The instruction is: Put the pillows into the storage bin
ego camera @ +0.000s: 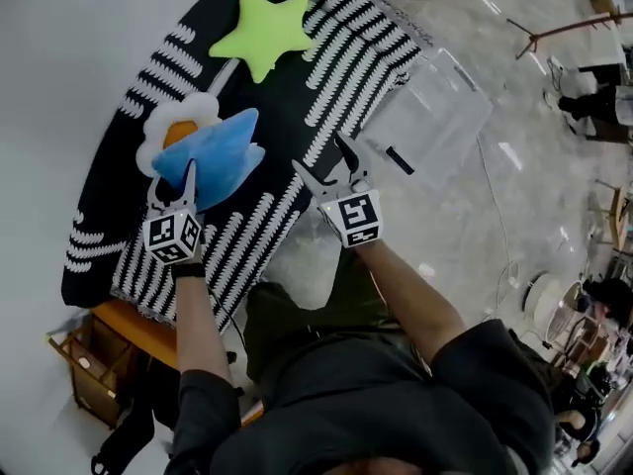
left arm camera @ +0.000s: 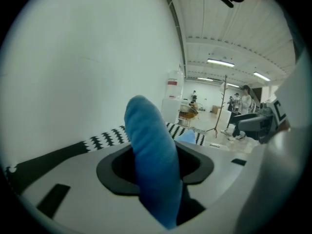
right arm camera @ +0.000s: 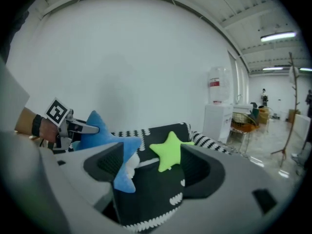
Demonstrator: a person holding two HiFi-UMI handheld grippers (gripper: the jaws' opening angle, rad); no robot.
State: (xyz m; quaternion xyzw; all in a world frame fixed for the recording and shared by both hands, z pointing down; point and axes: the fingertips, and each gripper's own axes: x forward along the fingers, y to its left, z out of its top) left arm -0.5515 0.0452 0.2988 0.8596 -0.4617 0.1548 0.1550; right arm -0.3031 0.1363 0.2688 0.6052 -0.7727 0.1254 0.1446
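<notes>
Clamping the blue pillow (ego camera: 226,154), left gripper (ego camera: 187,180) reaches forward.

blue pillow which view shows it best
Head view: the whole blue pillow shows, one tip pinched in the left tool, over the egg pillow. Left gripper view shows only that tip. Right gripper view shows it partly behind a jaw.

Bare floor (ego camera: 465,216) round the clear storage bin (ego camera: 435,107); green star pillow (ego camera: 262,30) and wall (ego camera: 69,57) beyond the blue pillow (ego camera: 223,156).
</notes>
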